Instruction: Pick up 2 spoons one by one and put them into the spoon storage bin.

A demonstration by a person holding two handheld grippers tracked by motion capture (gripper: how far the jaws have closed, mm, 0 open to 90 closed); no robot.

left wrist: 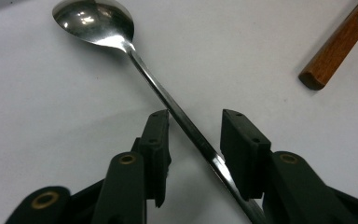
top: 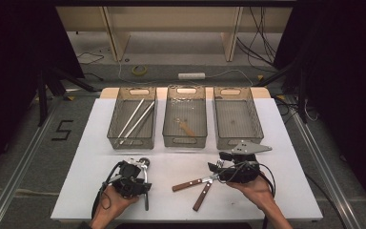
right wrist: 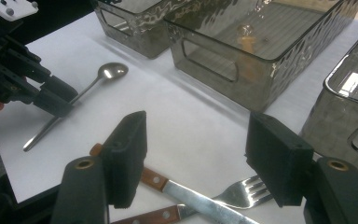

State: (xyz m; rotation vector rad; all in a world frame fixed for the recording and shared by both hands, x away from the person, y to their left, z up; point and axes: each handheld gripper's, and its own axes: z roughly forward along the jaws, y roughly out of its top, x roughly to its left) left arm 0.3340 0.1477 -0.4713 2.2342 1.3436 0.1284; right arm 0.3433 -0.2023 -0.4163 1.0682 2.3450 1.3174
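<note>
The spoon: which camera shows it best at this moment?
The left gripper view: the spoon lies close up, its handle between the left gripper's jaws. The right gripper view shows it smaller, farther off; the high view barely shows it.

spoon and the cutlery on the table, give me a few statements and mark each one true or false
1. The spoon lies on the white table, its handle running between the left gripper jaws. True.
2. The left gripper has lifted the spoon clear of the table. False: it lies flat, and the pads do not yet press it.
3. The right gripper clamps the fork. False: its jaws stand open above it.
4. Three bins stand side by side at the back. True.
5. The middle bin holds two long metal rods. False: those lie in the left bin.
</note>
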